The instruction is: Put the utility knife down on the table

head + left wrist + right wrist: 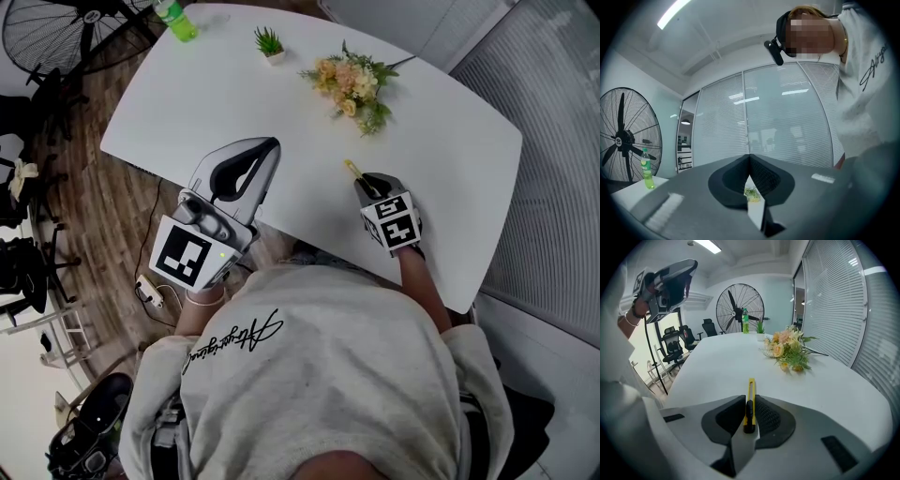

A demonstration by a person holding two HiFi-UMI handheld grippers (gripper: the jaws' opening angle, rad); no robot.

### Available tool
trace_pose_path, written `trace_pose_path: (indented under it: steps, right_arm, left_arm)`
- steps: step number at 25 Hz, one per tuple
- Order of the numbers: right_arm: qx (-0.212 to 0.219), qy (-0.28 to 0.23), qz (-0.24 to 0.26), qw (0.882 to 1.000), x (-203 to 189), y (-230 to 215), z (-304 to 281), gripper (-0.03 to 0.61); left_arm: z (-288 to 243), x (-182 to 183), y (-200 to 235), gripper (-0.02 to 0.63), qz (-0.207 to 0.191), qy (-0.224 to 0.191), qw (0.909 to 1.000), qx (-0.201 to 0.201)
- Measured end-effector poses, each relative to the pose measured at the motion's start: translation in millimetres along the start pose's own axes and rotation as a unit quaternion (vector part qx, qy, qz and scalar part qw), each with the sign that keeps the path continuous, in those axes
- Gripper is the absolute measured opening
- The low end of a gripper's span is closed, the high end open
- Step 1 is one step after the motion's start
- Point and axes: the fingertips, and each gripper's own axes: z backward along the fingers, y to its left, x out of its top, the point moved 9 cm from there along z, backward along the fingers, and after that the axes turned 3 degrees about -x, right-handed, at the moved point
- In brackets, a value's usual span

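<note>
One utility knife point(353, 170), one bottle point(175, 19), one plant point(269, 42), one bouquet point(353, 86).

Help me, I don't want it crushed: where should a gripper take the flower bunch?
Best by the bare stems of the flower bunch, from above, jaws across them: it lies flat on the table and the stems stick out clear of the blooms.

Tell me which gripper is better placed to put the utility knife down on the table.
Right. The right gripper holds the yellow utility knife over the white table and points downward. The left gripper is raised, shut and empty.
</note>
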Motion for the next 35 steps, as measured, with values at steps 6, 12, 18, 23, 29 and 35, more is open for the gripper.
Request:
trace_pose_path:
  steps: [6,12,18,23,29,35]
  right_arm:
    - [0.013,0.010,-0.015,1.000,1,-2,-1,0.064]
    - [0.010,0.008,-0.011,1.000,1,-3,-2,0.066]
    - [0.007,0.007,-0.016,1.000,0,-3,-3,0.071]
    - [0.012,0.002,-0.011,1.000,-2,-1,-3,0.104]
    - [0.001,-0.008,-0.007,1.000,2,-3,1,0.147]
    - [-0.014,-0.040,-0.006,0.999,17,-9,16,0.152]
  left_arm:
    - [0,0,0,0.000,0.001,-0.002,1.0000,-0.001]
    - [1,2,2,0.000,-0.003,-0.002,1.0000,0.000]
    - [2,-1,1,0.000,0.004,-0.005,1.0000,-0.003]
    - [-1,-1,0,0.000,0.002,-0.007,0.9999,-0.009]
    - [-1,0,2,0.000,0.002,-0.009,0.9999,-0.011]
    - [-5,0,2,0.000,0.001,-0.010,0.9998,-0.019]
